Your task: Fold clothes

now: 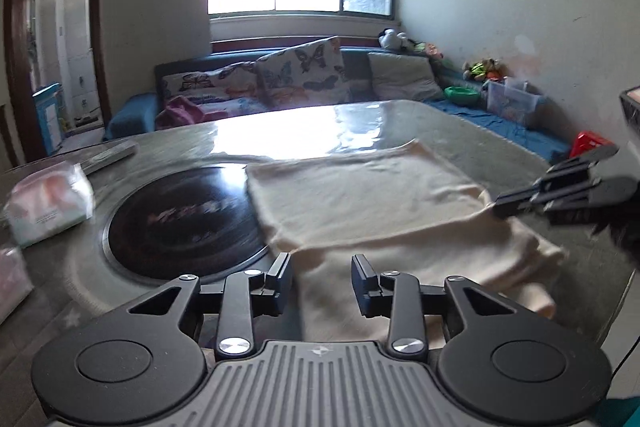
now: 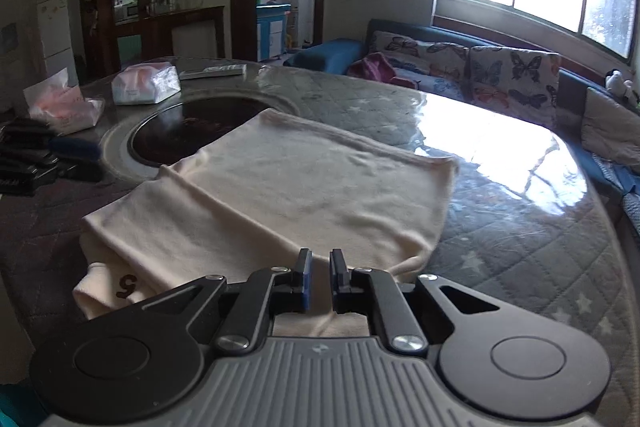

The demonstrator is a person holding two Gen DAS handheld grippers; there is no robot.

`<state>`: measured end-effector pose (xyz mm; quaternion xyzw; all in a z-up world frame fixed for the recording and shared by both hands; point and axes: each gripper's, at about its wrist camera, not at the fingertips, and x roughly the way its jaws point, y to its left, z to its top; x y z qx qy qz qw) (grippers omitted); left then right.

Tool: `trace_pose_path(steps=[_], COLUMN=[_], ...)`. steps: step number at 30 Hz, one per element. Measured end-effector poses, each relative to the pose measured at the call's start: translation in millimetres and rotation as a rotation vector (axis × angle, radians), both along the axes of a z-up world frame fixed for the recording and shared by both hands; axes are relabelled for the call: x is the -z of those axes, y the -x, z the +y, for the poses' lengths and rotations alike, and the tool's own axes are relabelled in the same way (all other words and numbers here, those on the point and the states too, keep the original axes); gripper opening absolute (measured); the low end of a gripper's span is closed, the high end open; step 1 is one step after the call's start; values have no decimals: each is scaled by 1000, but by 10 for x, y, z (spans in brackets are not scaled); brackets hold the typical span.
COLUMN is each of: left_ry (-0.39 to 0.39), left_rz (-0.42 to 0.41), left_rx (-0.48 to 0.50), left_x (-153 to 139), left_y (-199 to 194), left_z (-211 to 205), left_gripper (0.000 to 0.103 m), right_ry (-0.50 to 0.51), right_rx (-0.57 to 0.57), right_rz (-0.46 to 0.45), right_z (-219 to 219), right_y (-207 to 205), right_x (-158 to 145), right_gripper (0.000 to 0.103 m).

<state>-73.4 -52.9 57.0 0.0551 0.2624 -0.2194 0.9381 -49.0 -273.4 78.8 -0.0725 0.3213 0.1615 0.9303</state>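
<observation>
Cream garment (image 2: 280,195) near right claw (image 2: 321,279) shows "5".

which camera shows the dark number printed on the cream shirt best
The right wrist view: the dark number shows on the cream shirt at its near left corner. The left wrist view shows only plain folded cloth, no print.

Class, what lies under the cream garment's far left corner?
The cream garment overlaps the dark round inset in the quilted table; the inset's covered part stays hidden.

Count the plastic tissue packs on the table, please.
2, at the table's far left in the right wrist view: one beyond the dark round inset, one nearer the edge. Others may be hidden.
</observation>
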Motion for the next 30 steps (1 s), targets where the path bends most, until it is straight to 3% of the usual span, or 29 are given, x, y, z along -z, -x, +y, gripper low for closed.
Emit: trace_pose_path(steps=[4,9,14,19,23,25,30], left_ry=[-5,-12,-14,-47,-61,-60,-99], left_rz=[33,100,100,88,62,50,49], left_rx=[37,15,11,22,51,81,145], left_x=[127,310,346,337,261,240,322], left_y=[-246,-484,-497,-414,-248,-149,46], left_z=[-243,-285,-280,-312,-338,-383,-537], left_gripper=[35,32,32,34,35,35,35], right_ry=[0,2,-2,10,23,19,41], right_rx=[-18,4,-7,-48,-72,-83,-108], right_rz=[19,59,3,43,43,40,58], right_z=[70,-27,-15,104,121,123,155], right_y=[-66,-75,-47,-127,9,91,224], right_x=[131,183,47,159,143,106,159], right_gripper=[8,8,10,15,17,23,27])
